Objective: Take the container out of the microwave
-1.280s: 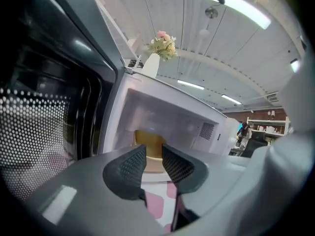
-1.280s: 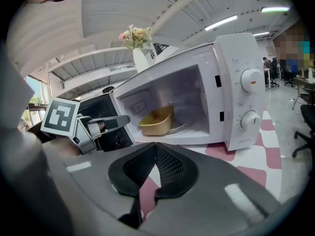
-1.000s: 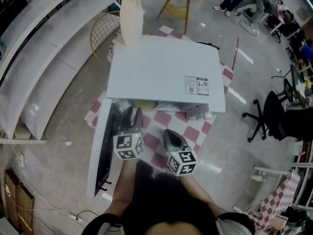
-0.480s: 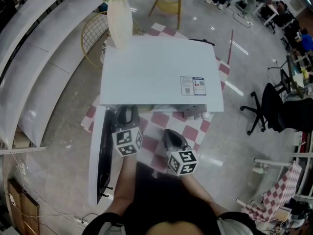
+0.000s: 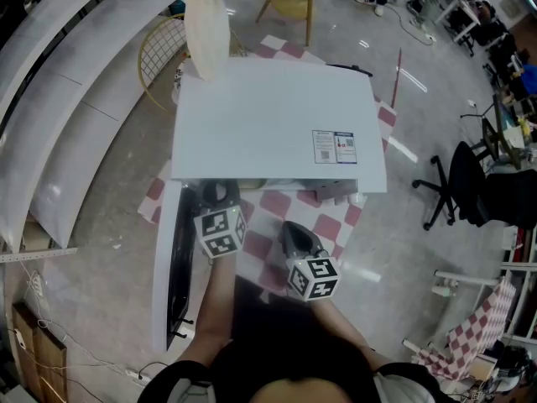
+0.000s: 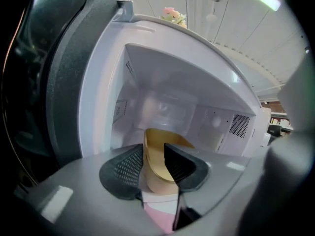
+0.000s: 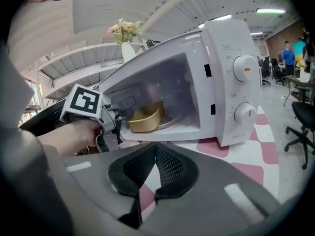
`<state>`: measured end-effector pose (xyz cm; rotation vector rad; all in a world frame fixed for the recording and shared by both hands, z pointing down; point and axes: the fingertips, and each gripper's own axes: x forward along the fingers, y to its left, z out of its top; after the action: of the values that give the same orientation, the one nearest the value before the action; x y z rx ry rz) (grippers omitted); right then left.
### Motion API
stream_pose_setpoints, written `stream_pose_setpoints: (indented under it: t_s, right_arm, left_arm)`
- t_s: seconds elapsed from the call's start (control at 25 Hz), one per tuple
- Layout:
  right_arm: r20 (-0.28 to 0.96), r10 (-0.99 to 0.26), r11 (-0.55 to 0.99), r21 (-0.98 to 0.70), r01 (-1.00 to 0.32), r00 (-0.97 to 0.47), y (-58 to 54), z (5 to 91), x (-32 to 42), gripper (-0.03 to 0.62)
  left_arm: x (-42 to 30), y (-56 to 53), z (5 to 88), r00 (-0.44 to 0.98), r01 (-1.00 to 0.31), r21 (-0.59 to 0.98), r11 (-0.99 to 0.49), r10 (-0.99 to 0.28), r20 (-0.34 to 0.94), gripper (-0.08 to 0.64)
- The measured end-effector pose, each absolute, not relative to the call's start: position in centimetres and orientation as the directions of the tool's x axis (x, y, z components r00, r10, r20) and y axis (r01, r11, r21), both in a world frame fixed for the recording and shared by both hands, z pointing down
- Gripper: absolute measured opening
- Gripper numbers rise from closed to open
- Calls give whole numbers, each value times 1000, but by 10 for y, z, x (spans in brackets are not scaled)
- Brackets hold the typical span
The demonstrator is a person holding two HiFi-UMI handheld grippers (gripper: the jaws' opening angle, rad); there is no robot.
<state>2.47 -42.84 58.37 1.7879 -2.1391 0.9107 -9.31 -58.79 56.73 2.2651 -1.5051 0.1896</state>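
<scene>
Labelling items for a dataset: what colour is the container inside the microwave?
Yellow; the container shows best in the right gripper view.

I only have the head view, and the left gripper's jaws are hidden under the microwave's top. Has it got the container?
Observer: Yes. The left gripper view shows the left gripper shut on the near wall of the yellow container, one jaw inside, one outside.
Operator: Is it out yet?
Observer: No. In the right gripper view it sits inside the microwave cavity.
Operator: And the other one?
Observer: The right gripper is shut and empty, out in front of the microwave.
</scene>
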Motion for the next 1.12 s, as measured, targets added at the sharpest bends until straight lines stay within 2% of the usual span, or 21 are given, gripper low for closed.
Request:
stream_pose_setpoints:
  t_s: [0.6, 0.88, 1.12]
  right_arm:
    - [523, -814, 80, -327, -942, -251, -425, 584, 25, 0]
    - [523, -818, 66, -327, -943, -239, -422, 585, 30, 2]
    - [521, -821, 63, -326, -943, -235, -422, 584, 29, 1]
  left_arm:
    - [-90, -596, 582, 400, -908, 297, -296, -824, 402, 124]
    - [-93, -598, 583, 382, -914, 301, -271, -824, 418, 57]
    - [-94, -598, 583, 383, -913, 304, -270, -822, 421, 43]
